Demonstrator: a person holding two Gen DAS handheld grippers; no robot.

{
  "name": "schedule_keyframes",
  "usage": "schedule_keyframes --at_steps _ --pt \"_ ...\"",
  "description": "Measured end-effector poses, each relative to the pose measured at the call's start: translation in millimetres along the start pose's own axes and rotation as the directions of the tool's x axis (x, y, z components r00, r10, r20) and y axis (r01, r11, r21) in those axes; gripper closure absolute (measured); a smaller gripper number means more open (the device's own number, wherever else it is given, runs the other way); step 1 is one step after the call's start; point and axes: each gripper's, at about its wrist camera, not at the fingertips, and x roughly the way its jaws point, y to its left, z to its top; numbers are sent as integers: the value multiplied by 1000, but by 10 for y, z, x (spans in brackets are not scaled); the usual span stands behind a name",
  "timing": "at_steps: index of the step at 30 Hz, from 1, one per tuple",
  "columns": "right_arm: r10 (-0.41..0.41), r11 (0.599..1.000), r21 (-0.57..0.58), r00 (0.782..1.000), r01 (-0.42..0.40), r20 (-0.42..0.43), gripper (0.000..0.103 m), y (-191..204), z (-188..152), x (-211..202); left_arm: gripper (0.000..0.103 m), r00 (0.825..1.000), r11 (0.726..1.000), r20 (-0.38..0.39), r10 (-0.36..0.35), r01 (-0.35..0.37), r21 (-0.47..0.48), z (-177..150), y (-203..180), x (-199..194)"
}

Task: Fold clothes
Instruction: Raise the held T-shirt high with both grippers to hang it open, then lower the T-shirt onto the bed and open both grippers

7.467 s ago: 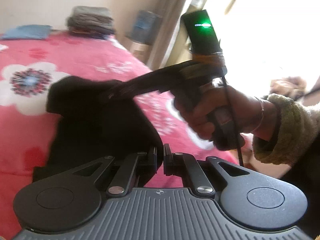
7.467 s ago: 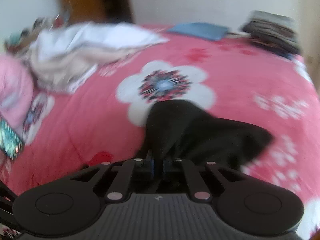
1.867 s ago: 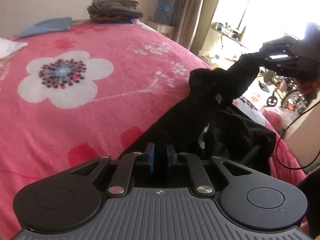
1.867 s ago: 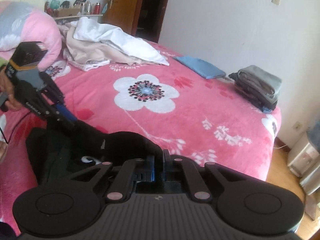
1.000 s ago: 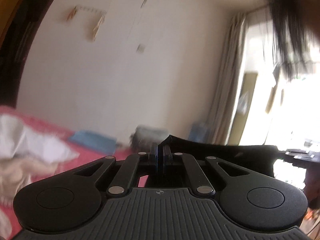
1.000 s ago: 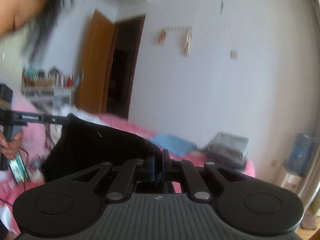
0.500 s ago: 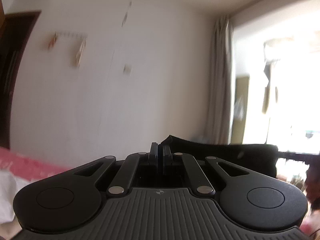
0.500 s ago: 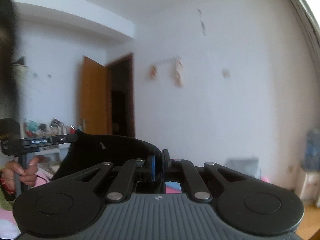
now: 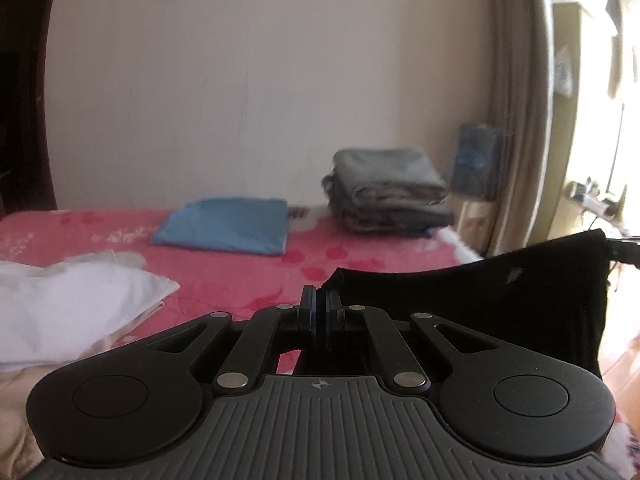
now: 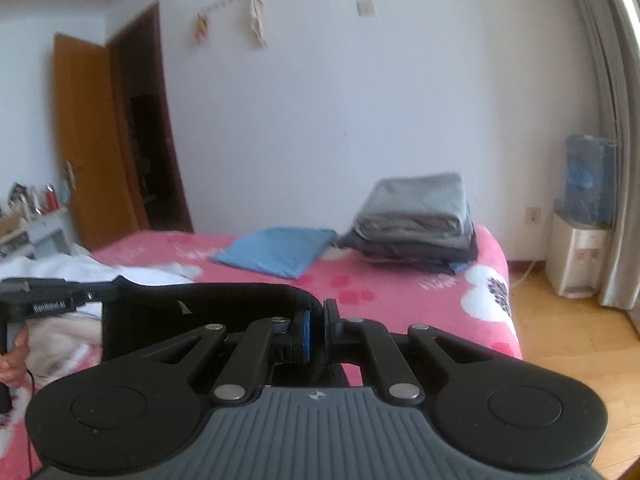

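Black garment point(image 9: 500, 292) hangs stretched above the pink bed point(image 10: 400, 284), each tool point(image 9: 320, 312) point(image 10: 314, 332) pinching an edge.

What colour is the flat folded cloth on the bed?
Blue; the folded cloth shows best in the right wrist view.

black cloth garment point(image 9: 500, 292) at 3 o'clock | pink floral-print bedspread point(image 10: 420, 292) with white flowers | flat blue folded cloth point(image 9: 228, 232) at 12 o'clock | grey stack of folded clothes point(image 10: 416, 216) at 1 o'clock | white crumpled fabric heap point(image 9: 68, 304) at 9 o'clock

Both wrist views face across the bed point(image 9: 240, 276) toward folded stack point(image 10: 416, 216)
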Motion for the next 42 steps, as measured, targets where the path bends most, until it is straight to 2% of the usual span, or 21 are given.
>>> schedule_keyframes --at_steps 3,5,10,16,18,19,20,21,22,25,26,27,29,32,33,35,39,41,42 --pt "-24 1000 1 998 24 -53 97 -115 -78 415 101 997 998 -55 47 -45 50 -30 -48 492" --pt "-45 999 3 995 46 -94 97 -185 -181 678 101 992 995 -92 82 -76 70 -156 -6 629" --pt "-109 994 -7 971 110 -215 97 -256 -483 1337 100 966 980 -192 171 -148 131 -516 0 1086" --pt "-161 987 -35 926 158 -341 95 -213 -912 1867 94 937 960 -245 249 -205 191 -674 12 1300" --pt "-150 987 5 926 162 -346 92 -250 -982 1916 87 926 952 -261 274 -223 209 -718 18 1362" --pt "-136 987 28 927 156 -349 88 -282 -971 1894 71 920 948 -269 286 -231 218 -740 21 1394" --pt "-119 988 52 928 147 -352 80 -320 -943 1857 56 914 944 -276 299 -240 228 -763 25 1425" --pt "-102 988 75 929 137 -356 68 -357 -916 1819 51 915 951 -283 288 -238 196 -749 94 1377" --pt "-85 987 98 930 128 -358 62 -395 -888 1781 46 921 963 -288 262 -230 140 -713 204 1281" --pt "-33 981 167 931 101 -364 46 -507 -805 1667 41 938 979 -295 184 -202 -31 -605 534 992" --pt "-16 977 190 931 92 -365 38 -544 -777 1629 40 943 978 -294 157 -191 -89 -569 644 896" --pt "1 973 213 931 83 -366 35 -581 -749 1591 40 948 973 -291 131 -179 -145 -533 753 800" --pt "25 962 262 935 73 -353 35 -666 -719 1403 37 956 954 -282 79 -155 -258 -461 973 608" --pt "80 936 350 939 45 -334 35 -806 -721 980 37 966 901 -257 3 -114 -419 -354 1303 320" --pt "103 926 375 936 32 -336 35 -838 -744 810 36 963 897 -270 -20 -103 -430 -395 1355 230" --pt "136 914 405 929 17 -345 34 -882 -803 473 33 943 911 -327 -62 -81 -405 -570 1390 58" --pt "131 915 399 902 50 -412 33 -819 -1141 -91 30 888 933 -438 -139 -32 -359 -921 1460 -285" --pt "122 913 399 880 81 -458 33 -759 -1350 -278 31 864 946 -484 -138 -30 -323 -1114 1402 -397" --pt "111 915 391 872 98 -477 33 -713 -1439 -349 33 859 955 -496 -125 -31 -295 -1193 1352 -438"
